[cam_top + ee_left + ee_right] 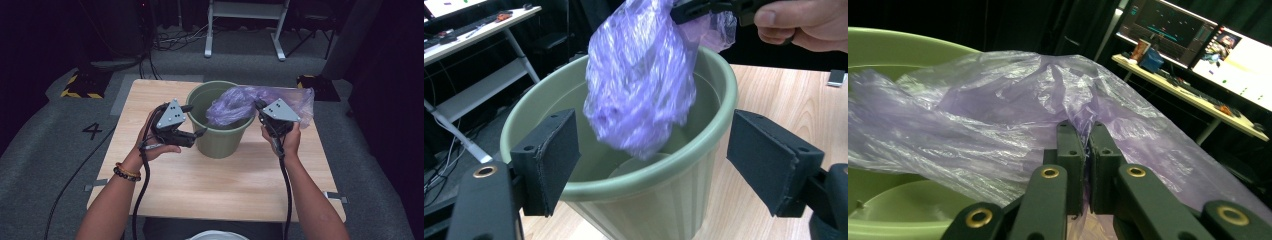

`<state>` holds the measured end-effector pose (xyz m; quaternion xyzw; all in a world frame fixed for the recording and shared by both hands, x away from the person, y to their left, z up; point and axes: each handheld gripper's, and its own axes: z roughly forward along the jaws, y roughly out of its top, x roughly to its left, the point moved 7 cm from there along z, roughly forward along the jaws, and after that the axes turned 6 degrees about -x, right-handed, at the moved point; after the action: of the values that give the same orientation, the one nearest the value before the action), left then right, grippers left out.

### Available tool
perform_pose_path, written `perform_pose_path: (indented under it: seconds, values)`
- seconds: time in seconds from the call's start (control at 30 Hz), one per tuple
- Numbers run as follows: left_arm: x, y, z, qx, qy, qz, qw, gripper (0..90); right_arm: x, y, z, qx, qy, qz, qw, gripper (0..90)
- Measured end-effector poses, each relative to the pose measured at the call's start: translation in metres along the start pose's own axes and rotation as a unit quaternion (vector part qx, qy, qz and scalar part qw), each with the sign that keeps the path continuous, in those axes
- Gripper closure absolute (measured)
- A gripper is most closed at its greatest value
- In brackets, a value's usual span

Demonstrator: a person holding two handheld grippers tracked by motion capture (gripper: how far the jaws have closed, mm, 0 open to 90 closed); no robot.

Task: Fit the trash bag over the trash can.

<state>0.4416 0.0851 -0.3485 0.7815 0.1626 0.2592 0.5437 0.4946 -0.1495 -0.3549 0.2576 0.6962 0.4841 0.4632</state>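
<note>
A green plastic bucket [220, 135] stands upright in the middle of the wooden table [210, 185]. A crumpled purple plastic bag [235, 105] hangs partly into its mouth and trails off past the right rim. My right gripper [261, 107] is shut on the bag's film at the bucket's right edge; in the right gripper view the bag [1013, 125] is pinched between the closed jaws [1087, 150]. My left gripper [197, 122] is at the bucket's left side, open. In the left gripper view its pads [549, 155] stand wide, framing the bucket [649, 195] and the hanging bag [639, 85], touching neither.
The table sits on grey carpet with a numeral marking [92, 131] at the left. A white desk frame [245, 25] stands behind, and yellow-black striped blocks [82, 85] lie at the far table corners. A desk with monitors [1208, 50] appears in the right gripper view.
</note>
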Motion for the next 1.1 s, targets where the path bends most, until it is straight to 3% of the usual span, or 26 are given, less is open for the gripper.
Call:
perform_pose_path:
  seconds: [0.17, 0.2, 0.23, 0.27, 0.37, 0.4, 0.43, 0.47, 0.5, 0.57, 0.6, 0.63, 0.67, 0.7, 0.77, 0.93, 1.1]
  values:
    - [0.0, 0.003, 0.005, -0.002, -0.002, -0.004, 1.0, 20.5, 0.011, 0.001, -0.001, -0.008, 0.026, -0.004, 0.9996, 84.9]
    - [-0.002, 0.005, 0.008, -0.002, -0.006, -0.003, 1.0, 20.5, 0.019, 0.003, -0.003, -0.019, 0.057, 0.002, 0.9982, 84.5]
    - [-0.002, 0.005, 0.008, -0.002, -0.006, -0.003, 1.0, 20.7, 0.019, 0.003, -0.003, -0.019, 0.057, 0.002, 0.9982, 84.5]
    - [-0.003, 0.007, 0.012, 0.002, -0.006, 0.002, 1.0, 20.7, 0.026, 0.006, -0.006, -0.027, 0.08, -0.005, 0.9964, 84.2]
    - [-0.006, 0.01, 0.016, 0.005, -0.011, 0.005, 0.9999, 20.7, 0.032, 0.008, -0.01, -0.03, 0.098, -0.007, 0.9947, 84.3]
    - [-0.008, 0.013, 0.021, 0.008, -0.017, 0.009, 0.9998, 20.6, 0.039, 0.011, -0.014, -0.037, 0.126, -0.002, 0.9914, 84.4]
    - [-0.008, 0.013, 0.021, 0.008, -0.017, 0.009, 0.9998, 20.6, 0.039, 0.011, -0.014, -0.037, 0.126, -0.002, 0.9914, 84.4]
    - [-0.011, 0.015, 0.027, 0.012, -0.022, 0.011, 0.9996, 20.6, 0.044, 0.013, -0.017, -0.041, 0.147, 0.002, 0.9883, 84.5]
    - [-0.011, 0.015, 0.027, 0.012, -0.022, 0.011, 0.9996, 20.4, 0.044, 0.013, -0.017, -0.041, 0.147, 0.002, 0.9883, 84.5]
    - [-0.014, 0.017, 0.036, 0.024, -0.028, 0.02, 0.9991, 19.9, 0.051, 0.015, -0.021, -0.043, 0.172, 0.004, 0.9842, 85.2]
    - [-0.014, 0.017, 0.036, 0.024, -0.028, 0.02, 0.9991, 19.8, 0.051, 0.015, -0.021, -0.043, 0.172, 0.004, 0.9842, 85.2]
    - [-0.016, 0.018, 0.041, 0.03, -0.028, 0.026, 0.9988, 19.8, 0.053, 0.016, -0.022, -0.046, 0.185, 0.012, 0.9816, 85.4]
    - [-0.016, 0.018, 0.041, 0.03, -0.028, 0.026, 0.9988, 20.1, 0.053, 0.016, -0.022, -0.046, 0.185, 0.012, 0.9816, 85.4]
    - [-0.017, 0.018, 0.043, 0.031, -0.029, 0.028, 0.9987, 20.9, 0.054, 0.016, -0.023, -0.045, 0.195, 0.023, 0.9794, 85.2]
    - [-0.017, 0.018, 0.048, 0.041, -0.019, 0.036, 0.9983, 21.9, 0.054, 0.016, -0.023, -0.046, 0.198, 0.024, 0.9787, 85.2]
    - [-0.015, 0.015, 0.055, 0.052, -0.009, 0.05, 0.9974, 53.1, 0.058, 0.015, -0.024, -0.038, 0.209, 0.02, 0.9769, 78.6]
    - [-0.011, 0.013, 0.058, 0.059, -0.003, 0.056, 0.9967, 71.4, 0.058, 0.014, -0.024, -0.036, 0.211, 0.028, 0.9763, 74.0]
